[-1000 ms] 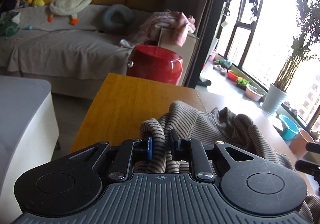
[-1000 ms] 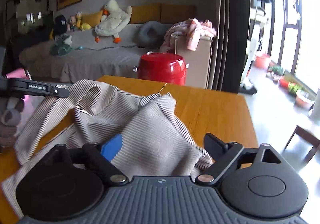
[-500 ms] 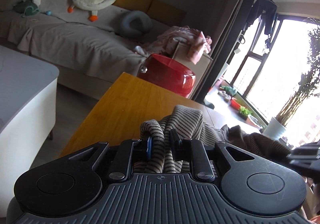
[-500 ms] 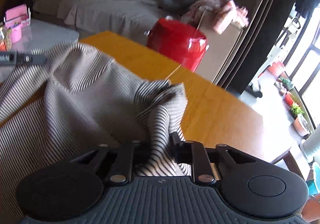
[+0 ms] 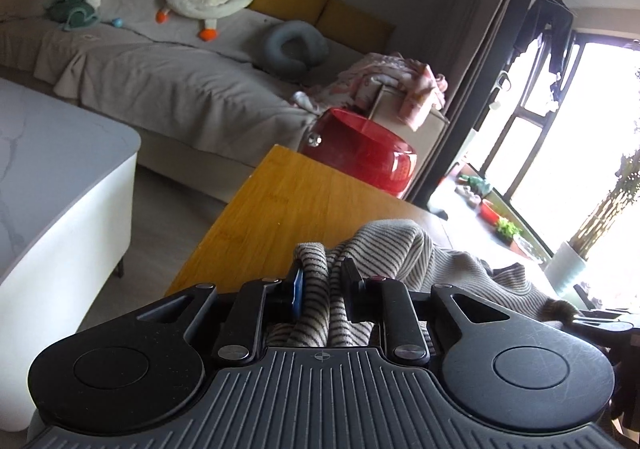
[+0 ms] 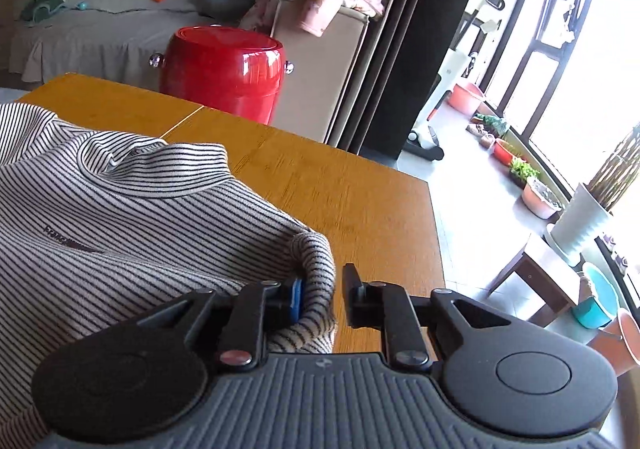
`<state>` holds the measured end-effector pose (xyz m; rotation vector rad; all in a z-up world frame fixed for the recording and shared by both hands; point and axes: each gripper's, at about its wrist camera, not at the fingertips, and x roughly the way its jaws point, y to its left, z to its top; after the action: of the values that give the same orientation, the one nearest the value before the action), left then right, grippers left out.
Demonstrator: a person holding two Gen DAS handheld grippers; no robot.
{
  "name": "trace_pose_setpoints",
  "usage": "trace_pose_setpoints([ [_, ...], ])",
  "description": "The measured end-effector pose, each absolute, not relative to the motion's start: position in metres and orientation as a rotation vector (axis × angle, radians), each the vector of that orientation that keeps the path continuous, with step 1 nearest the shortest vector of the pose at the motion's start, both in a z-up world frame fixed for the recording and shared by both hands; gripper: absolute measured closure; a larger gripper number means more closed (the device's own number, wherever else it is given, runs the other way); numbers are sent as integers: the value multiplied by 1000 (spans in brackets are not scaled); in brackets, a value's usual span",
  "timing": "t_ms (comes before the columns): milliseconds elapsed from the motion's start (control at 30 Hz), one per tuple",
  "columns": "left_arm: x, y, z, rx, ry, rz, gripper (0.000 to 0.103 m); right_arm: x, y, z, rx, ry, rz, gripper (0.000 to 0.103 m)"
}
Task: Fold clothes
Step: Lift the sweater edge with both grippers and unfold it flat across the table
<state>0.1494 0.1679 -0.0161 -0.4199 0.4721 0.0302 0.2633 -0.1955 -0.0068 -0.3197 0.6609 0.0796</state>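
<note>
Lying spread and rumpled on the wooden table, the striped top is not yet folded; its collar is seen toward the table's far edge, with no crease or neat fold made, so nearly all the folding is judged to remain. A bunched edge of the top is pinched between the narrow jaws of the left gripper. At the right gripper the jaws have just been opening a little; a rolled edge of the top sits between them against the blue pad, while a gap is seen at the other finger. A small dark label is stitched on the chest, its writing too small to be read. Beyond the table's far edge a red stool is seen.
</note>
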Motion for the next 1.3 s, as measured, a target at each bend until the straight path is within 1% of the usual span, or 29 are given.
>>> trace_pose_setpoints([
  [33, 150, 170, -16, -429, 473, 33, 80, 263, -198, -5, -311, 658, 74, 75],
  [100, 146, 171, -12, -438, 467, 23, 78, 260, -201, 1, -305, 637, 68, 71],
  [167, 141, 170, -2, -430, 442, -5, 75, 255, -201, 11, -294, 598, 71, 71],
  [200, 138, 169, 4, -425, 426, -23, 72, 251, -201, 17, -283, 572, 77, 71],
  [233, 137, 166, 12, -410, 406, -44, 64, 249, -200, 23, -272, 548, 87, 71],
  [267, 135, 163, 19, -395, 386, -64, 59, 246, -197, 30, -263, 527, 102, 71],
  [333, 136, 153, 32, -339, 351, -108, 39, 242, -190, 43, -250, 488, 139, 71],
  [400, 144, 139, 38, -272, 338, -135, 31, 241, -178, 56, -222, 456, 194, 71],
  [467, 161, 128, 33, -226, 356, -135, 30, 246, -166, 66, -160, 464, 277, 71],
  [533, 177, 118, 25, -196, 387, -124, 31, 260, -151, 65, -64, 528, 354, 71],
  [633, 196, 119, 9, -240, 453, -144, 32, 281, -129, 62, 77, 623, 465, 71],
  [767, 205, 127, -6, -285, 503, -150, 34, 323, -100, 31, 77, 712, 442, 71],
  [867, 210, 144, -16, -333, 540, -114, 45, 349, -91, 5, 124, 815, 406, 70],
  [900, 212, 149, -19, -345, 553, -97, 51, 351, -91, 3, 156, 833, 428, 74],
  [933, 214, 153, -22, -351, 563, -84, 53, 354, -90, 2, 189, 850, 450, 95],
  [967, 216, 156, -24, -357, 572, -77, 53, 355, -90, 3, 220, 856, 476, 98],
  [1067, 218, 160, -25, -367, 581, -74, 53, 347, -86, 40, 237, 691, 565, 99],
  [1100, 217, 160, -25, -361, 580, -70, 53, 346, -84, 50, 205, 635, 561, 103],
  [1133, 216, 160, -25, -359, 580, -65, 53, 348, -81, 56, 157, 603, 542, 103],
  [1300, 213, 166, -24, -366, 575, -8, 51, 356, -85, 58, -47, 557, 367, 101],
])
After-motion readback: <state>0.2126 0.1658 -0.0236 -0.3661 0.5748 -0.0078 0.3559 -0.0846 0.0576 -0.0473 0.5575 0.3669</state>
